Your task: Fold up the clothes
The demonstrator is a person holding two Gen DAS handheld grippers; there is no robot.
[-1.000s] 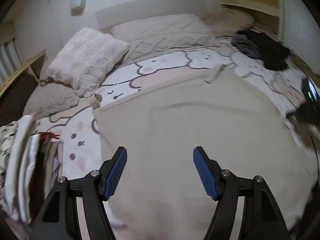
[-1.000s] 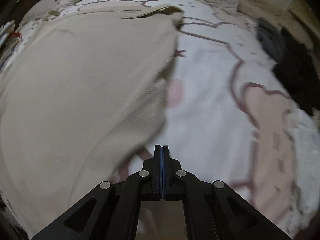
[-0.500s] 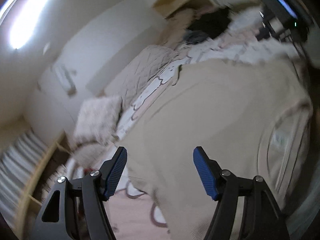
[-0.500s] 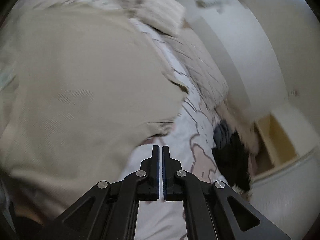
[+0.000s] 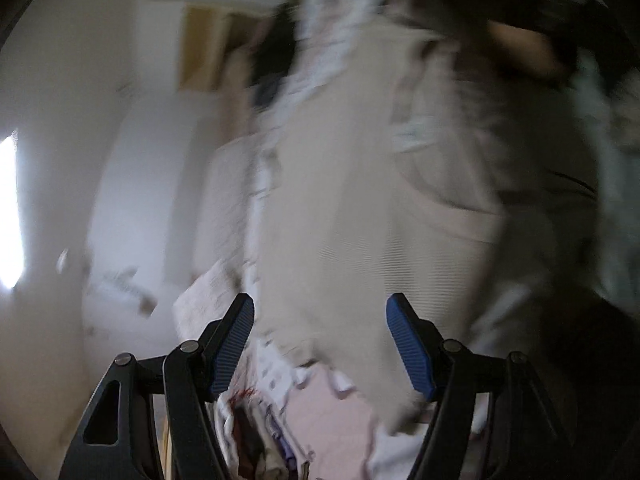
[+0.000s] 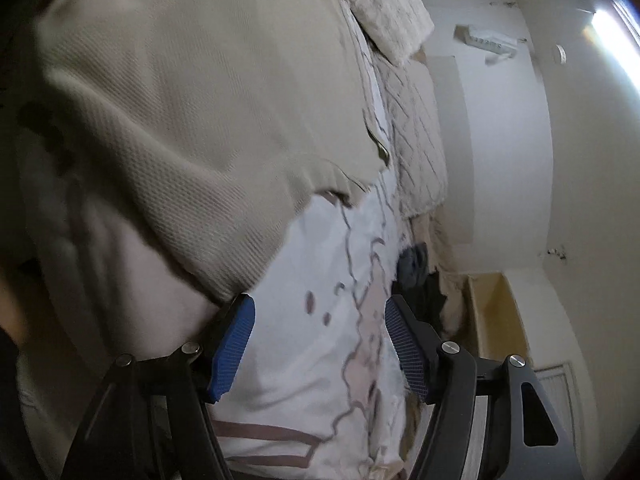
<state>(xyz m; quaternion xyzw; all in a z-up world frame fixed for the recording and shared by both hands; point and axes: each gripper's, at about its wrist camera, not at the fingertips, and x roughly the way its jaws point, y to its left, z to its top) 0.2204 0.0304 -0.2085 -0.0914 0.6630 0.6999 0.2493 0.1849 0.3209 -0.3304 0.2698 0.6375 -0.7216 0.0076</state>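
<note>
A large beige knit garment lies spread on the bed; both views are rolled sideways. In the right wrist view its folded edge ends just beyond my right gripper, which is open and empty over the white printed sheet. In the blurred left wrist view the same beige garment fills the middle beyond my left gripper, which is open and empty.
A fluffy pillow and a quilted blanket lie at the head of the bed. Dark clothes are piled near a yellow shelf. Folded clothes sit by the left gripper. White walls surround.
My right gripper has opened; it was shut. Both cameras have rolled sideways and swung fast, blurring the left view. The left gripper stays open.
</note>
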